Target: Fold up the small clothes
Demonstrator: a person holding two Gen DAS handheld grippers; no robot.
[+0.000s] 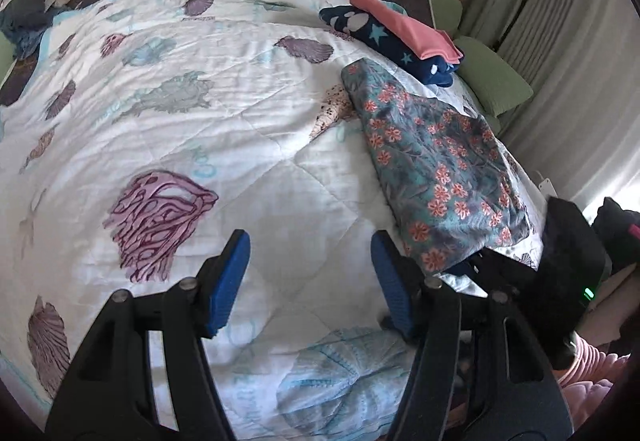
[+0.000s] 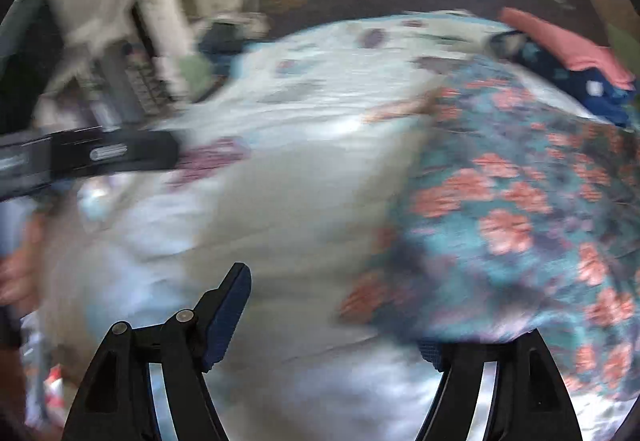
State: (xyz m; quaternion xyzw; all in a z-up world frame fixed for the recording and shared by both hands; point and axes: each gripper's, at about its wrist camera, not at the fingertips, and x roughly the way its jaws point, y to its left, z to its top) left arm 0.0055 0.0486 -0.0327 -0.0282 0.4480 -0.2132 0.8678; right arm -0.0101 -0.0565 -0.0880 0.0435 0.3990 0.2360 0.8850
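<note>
A white quilt (image 1: 240, 145) printed with shells covers the bed. The folded floral garment (image 1: 432, 169) lies near its right edge, long axis running from 11 to 5 o'clock. The left gripper (image 1: 310, 273), angled down, stands open and empty, the garment at its 1 o'clock. The right gripper (image 2: 340, 321), blurred, is open; the garment's edge overlaps its right finger, contact unclear. Beyond, a pink garment (image 1: 404, 25) tops a navy one (image 1: 376, 37).

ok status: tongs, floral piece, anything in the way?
Left tongs open, empty. Right tongs open, empty. Floral garment folded on quilt, beside folded stack. Nothing blocking.
</note>
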